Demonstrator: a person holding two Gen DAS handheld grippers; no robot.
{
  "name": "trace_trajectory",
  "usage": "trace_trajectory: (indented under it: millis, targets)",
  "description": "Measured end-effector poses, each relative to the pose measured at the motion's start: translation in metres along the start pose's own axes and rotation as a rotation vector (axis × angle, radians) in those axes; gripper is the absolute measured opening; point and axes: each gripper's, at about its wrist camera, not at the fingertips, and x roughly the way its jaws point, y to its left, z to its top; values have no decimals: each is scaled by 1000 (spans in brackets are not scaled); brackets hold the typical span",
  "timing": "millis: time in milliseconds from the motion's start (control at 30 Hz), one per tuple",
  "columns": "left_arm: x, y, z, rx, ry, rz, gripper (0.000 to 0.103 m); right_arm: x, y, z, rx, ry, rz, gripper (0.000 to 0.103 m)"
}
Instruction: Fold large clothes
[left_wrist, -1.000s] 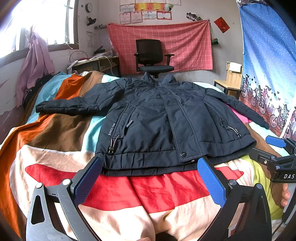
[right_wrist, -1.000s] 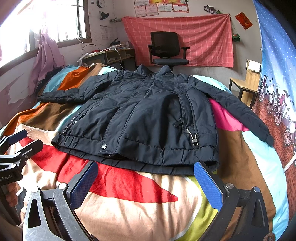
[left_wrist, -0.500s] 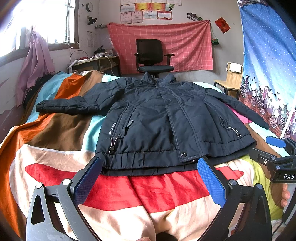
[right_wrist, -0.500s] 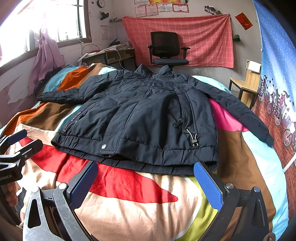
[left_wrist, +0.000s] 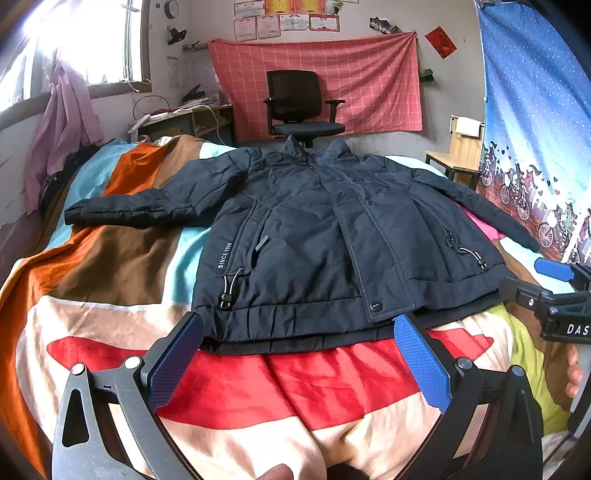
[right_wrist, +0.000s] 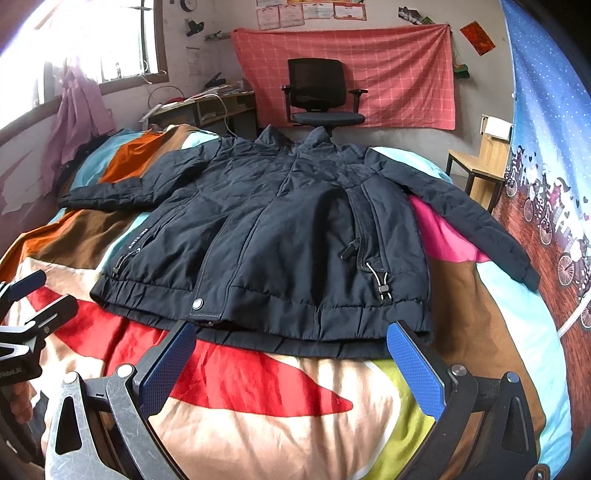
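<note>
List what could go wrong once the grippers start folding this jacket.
1. The jacket is puffy with a double-layered hem; an open gripper may pinch only the top layer.
2. Both sleeves lie spread wide, one ending near the bed's edge; it could slide off.
3. Toggle cords by the hem could snag a finger.

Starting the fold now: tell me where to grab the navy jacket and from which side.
Take the navy jacket by its sleeve cuffs: left gripper from the left on the outstretched left cuff, right gripper on the right cuff. Both sleeves lie flat, spread outward, ready to fold inward.
</note>
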Motion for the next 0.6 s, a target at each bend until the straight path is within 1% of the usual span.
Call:
trace_trajectory:
  millis: [200,300,433,533,600]
  targets:
    - [1,8,0,-22,8,-11,101,2,-2,4,20,-2,-39,103]
    - [3,11,1,-13,21,-13,101,5,-3,7,21,-2,-60,103]
    - [11,17,15,34,65,-26,101,13,-9,14,37,11,-81,103]
    - [17,21,38,111,94,-42,101,25,-20,29,82,56,-68,103]
    - [21,25,53,158,100,-38,101,31,-29,41,105,67,-64,103]
